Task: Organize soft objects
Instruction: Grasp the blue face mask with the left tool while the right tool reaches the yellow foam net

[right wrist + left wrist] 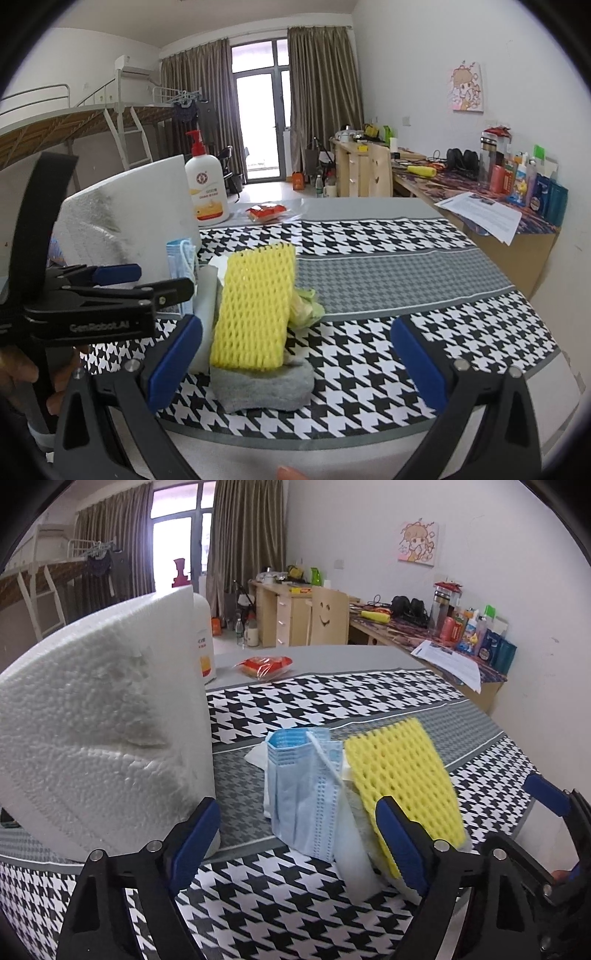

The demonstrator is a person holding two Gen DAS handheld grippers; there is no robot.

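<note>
The soft things stand together as one upright bundle near the middle of the tabletop (369,236), which is covered by a cloth with black-and-white houndstooth pattern and grey bands. On the outer side of the bundle is a yellow foam net (255,306), which leans slightly. Behind it are white foam sheets (354,849) and then a folded blue face mask (306,790), which touches them. In the right wrist view a grey cloth (264,387) lies flat on the tabletop under the lower end of the yellow foam net, and a pale green crumpled piece (304,304) is just beside the net on the side toward the right edge; what this piece is I cannot tell for sure.

A big white styrofoam block (99,723) stands just beside the bundle toward the left edge of the tabletop. Behind it, near the far edge, there is a lotion bottle (205,188) with a red pump, and near it a red snack packet (266,212).

The left tool (299,845) is wide open, and its two blue fingers stand around the lower part of the bundle without pressing it. The right tool (295,362) is open too, and hangs over the near edge, with the yellow foam net and grey cloth just in front of its left finger.
</note>
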